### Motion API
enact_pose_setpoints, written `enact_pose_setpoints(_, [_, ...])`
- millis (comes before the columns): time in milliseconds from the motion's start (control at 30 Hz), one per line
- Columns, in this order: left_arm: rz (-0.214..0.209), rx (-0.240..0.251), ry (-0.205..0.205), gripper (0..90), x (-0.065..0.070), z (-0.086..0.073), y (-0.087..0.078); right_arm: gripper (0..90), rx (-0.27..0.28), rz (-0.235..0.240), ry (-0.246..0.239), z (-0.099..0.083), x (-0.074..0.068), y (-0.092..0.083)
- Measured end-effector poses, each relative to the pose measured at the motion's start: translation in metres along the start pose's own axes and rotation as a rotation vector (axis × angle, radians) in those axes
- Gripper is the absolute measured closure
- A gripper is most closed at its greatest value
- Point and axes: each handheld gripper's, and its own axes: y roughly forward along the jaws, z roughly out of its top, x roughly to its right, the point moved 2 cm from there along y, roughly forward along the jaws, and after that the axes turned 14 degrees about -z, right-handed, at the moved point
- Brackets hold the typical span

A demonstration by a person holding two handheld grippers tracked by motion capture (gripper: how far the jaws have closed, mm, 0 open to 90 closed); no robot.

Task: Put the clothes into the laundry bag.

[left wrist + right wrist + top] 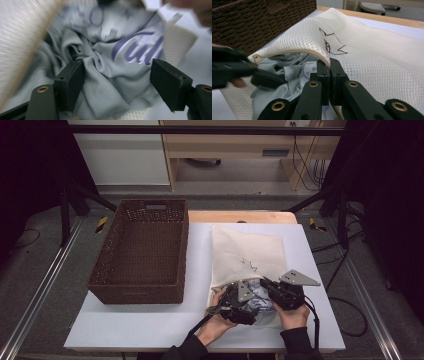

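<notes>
white table (150,320), wicker basket (142,251) beside mesh bag (245,251) | right hand-held gripper (329,65) clamped on bag's zipper edge | left hand-held gripper (117,82) jaws apart over grey shirt (107,82) | soft, light, floppy; pinch a thick fold

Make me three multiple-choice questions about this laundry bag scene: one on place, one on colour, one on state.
1. Where is the wicker basket?
A. left of the mesh bag
B. right of it
C. on top of it

2. What colour is the garment in the bag?
A. red
B. pale grey with purple lettering
C. black

3. How are the right tongs?
A. wide open
B. shut on the bag's zipper edge
C. holding the basket

Answers: A, the high view shows the basket on the left; B, the left gripper view shows it; C is wrong, B, the jaws pinch the edge.
</notes>
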Motion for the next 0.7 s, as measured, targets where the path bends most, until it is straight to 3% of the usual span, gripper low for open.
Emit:
enact_pose_setpoints(67, [0.008,-0.017,-0.004,26.6,-0.004,-0.004,0.012,88.2,-0.002,0.000,0.001,0.000,0.000,0.000])
enact_pose_setpoints(133, [0.052,-0.021,0.007,33.0,-0.006,-0.005,0.018,88.2,-0.005,0.003,0.000,0.000,0.000,0.001])
enact_pose_setpoints(200, [0.081,-0.021,0.007,49.1,-0.007,-0.003,0.017,88.2,-0.006,0.005,-0.002,-0.001,-0.001,0.001])
enact_pose_setpoints(233, [0.067,-0.014,0.000,59.4,-0.008,-0.002,0.016,88.2,-0.007,0.006,-0.003,-0.001,-0.001,0.001])
enact_pose_setpoints(300, [0.055,0.005,-0.024,71.1,-0.012,0.001,0.013,88.2,-0.003,0.008,0.001,0.000,-0.002,0.000])
enact_pose_setpoints(433, [0.102,0.069,-0.025,75.1,-0.013,0.010,0.002,88.2,0.013,0.018,-0.001,0.002,-0.002,-0.003])
enact_pose_setpoints(567, [0.149,0.045,-0.023,75.1,-0.021,0.021,0.007,88.3,0.021,0.023,-0.002,0.003,-0.003,-0.005])
enact_pose_setpoints(700, [0.174,0.016,-0.024,73.1,-0.031,0.022,0.025,88.3,0.018,0.025,-0.001,0.003,-0.003,-0.005])
